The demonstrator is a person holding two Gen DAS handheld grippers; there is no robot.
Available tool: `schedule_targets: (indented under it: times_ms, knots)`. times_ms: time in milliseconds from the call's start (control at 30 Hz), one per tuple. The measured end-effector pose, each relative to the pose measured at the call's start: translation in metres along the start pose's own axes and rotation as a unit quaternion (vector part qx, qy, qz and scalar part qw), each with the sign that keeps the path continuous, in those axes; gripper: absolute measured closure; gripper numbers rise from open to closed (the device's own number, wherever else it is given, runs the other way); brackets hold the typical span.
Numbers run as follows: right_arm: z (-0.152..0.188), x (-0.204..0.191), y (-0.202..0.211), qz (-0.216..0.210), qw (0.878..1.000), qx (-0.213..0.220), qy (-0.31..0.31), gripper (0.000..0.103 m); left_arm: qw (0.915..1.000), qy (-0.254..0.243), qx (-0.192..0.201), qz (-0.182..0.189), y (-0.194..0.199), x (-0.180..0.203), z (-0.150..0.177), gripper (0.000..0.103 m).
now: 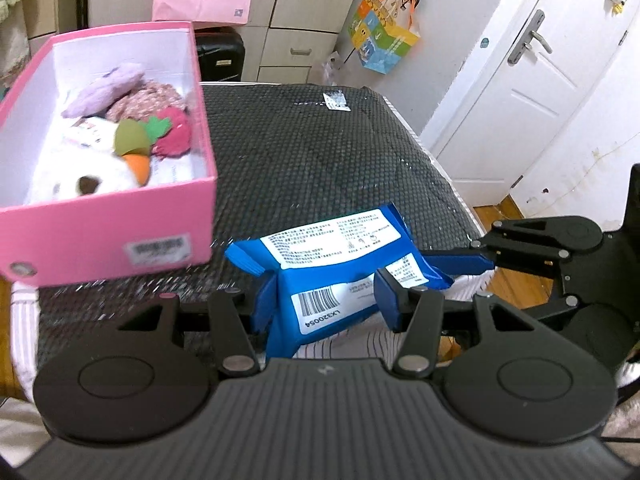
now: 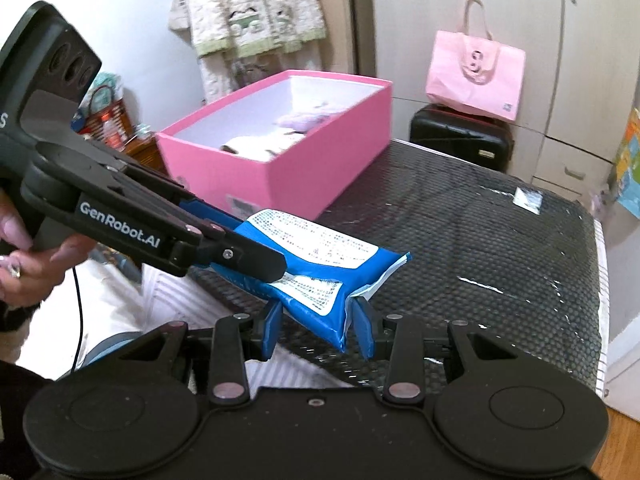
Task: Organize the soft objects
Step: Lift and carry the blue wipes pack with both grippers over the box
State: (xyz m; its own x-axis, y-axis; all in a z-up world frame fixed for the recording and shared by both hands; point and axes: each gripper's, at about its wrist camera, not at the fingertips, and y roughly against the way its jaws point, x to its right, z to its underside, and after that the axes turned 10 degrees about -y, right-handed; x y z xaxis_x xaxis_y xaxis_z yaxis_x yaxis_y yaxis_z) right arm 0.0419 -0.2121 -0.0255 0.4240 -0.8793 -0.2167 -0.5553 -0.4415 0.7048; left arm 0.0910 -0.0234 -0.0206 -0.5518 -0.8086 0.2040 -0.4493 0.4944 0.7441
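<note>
Between the two pairs of tongs hung a blue soft pack, lifted clear of the dark textured tabletop and gripped from two sides at once. The left tongs pinched the pack's near end, their blue pads pressing into the wrapper on either side of the barcode label; the right tongs pinched the opposite end, close to its crimped seam, so each pair was closed on the pack rather than spread. Sharing the load this way probably kept the limp, sagging packet level and stopped it folding or slipping, as a single grip at one end might have allowed. Ahead and to the left of the left tongs stood an open pink box, with plush toys already lying inside, which suggests the pack was meant to join them. A person's hand held the left tool's handle at the edge of the right wrist view. Beyond the right tongs the tabletop lay bare except for a small white label. The box's near wall rose higher than the pack's lower edge seemed to hang, so the carry likely needed more height before crossing the rim.
</note>
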Motion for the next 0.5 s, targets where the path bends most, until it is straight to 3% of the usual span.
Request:
schedule_targets:
  times_ms: [500]
  knots:
    - [-0.015, -0.069, 0.002, -0.032, 0.998, 0.005, 0.059, 0.059, 0.9996, 0.021, 0.009, -0.018, 0.068, -0.035, 0.027, 0.052]
